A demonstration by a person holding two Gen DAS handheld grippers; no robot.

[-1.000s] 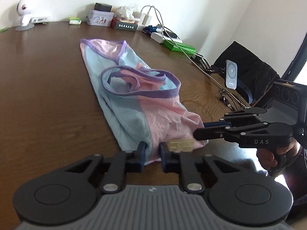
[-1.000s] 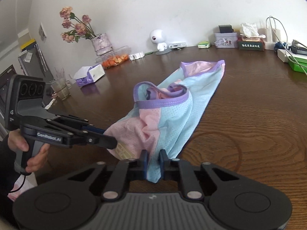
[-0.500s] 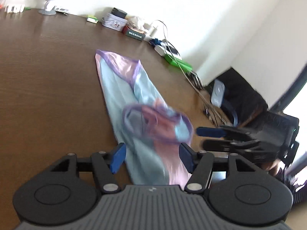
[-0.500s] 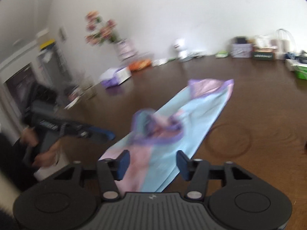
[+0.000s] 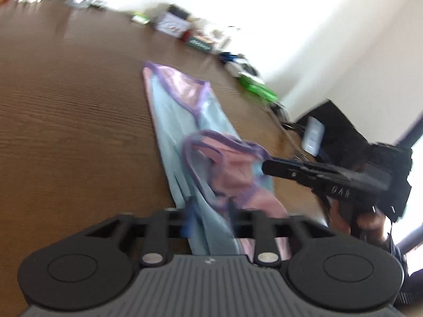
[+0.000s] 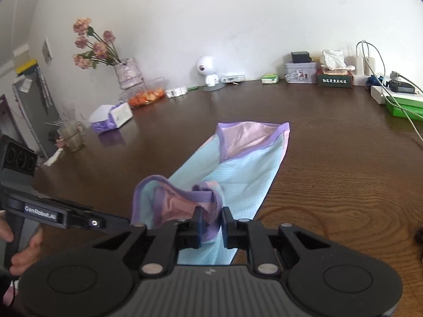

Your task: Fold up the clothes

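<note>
My left gripper (image 5: 210, 218) has its jaws closing around the near end of the pink-and-blue garment (image 5: 185, 121), not yet pinching it. The garment lies lengthwise on the brown counter (image 6: 343, 158). My right gripper (image 6: 211, 224) is closing its jaws on the bunched purple-trimmed fold.

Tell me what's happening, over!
Both tongs closing, left, right, cloth between each. Pastel mesh garment half folded on table. Nothing in the way.
</note>
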